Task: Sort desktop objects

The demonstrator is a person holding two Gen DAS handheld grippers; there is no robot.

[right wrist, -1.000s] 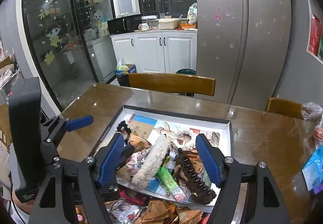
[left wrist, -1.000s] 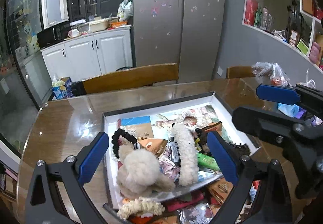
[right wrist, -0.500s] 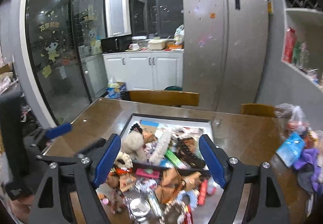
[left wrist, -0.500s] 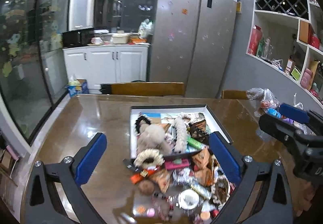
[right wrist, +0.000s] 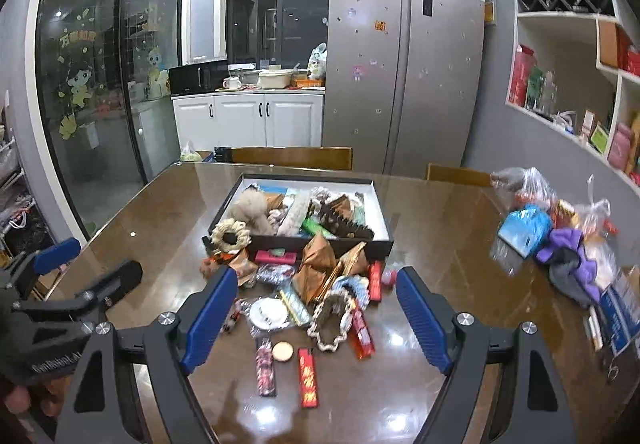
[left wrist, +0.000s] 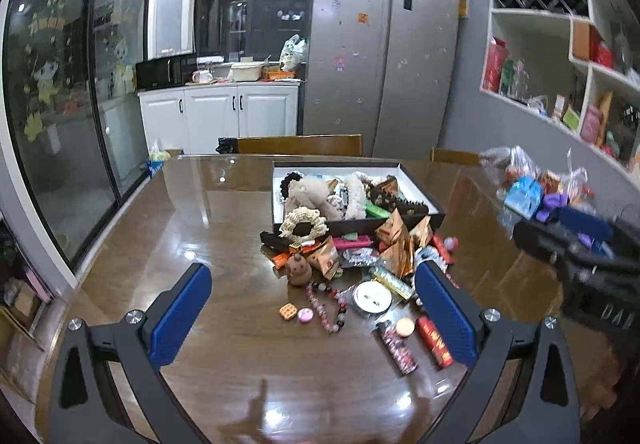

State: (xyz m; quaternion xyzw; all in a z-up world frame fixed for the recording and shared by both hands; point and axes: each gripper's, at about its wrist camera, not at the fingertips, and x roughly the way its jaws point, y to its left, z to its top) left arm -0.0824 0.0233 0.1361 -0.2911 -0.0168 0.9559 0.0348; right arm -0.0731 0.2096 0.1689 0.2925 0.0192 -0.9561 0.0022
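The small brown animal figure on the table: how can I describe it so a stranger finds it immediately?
Start at the shallow black box on the brown wooden table. Among the loose things in front of it, look to the left edge of the heap. The small brown animal figure sits upright there, rounded and matt, unlike the shiny foil packets beside it.

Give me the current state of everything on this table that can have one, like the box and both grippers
Box: lidless, holding hair accessories.
Cream scrunchie: draped over the box's near wall.
Round tin: flat on the table, outside the box.
Left gripper: open, empty.
Right gripper: open, empty.
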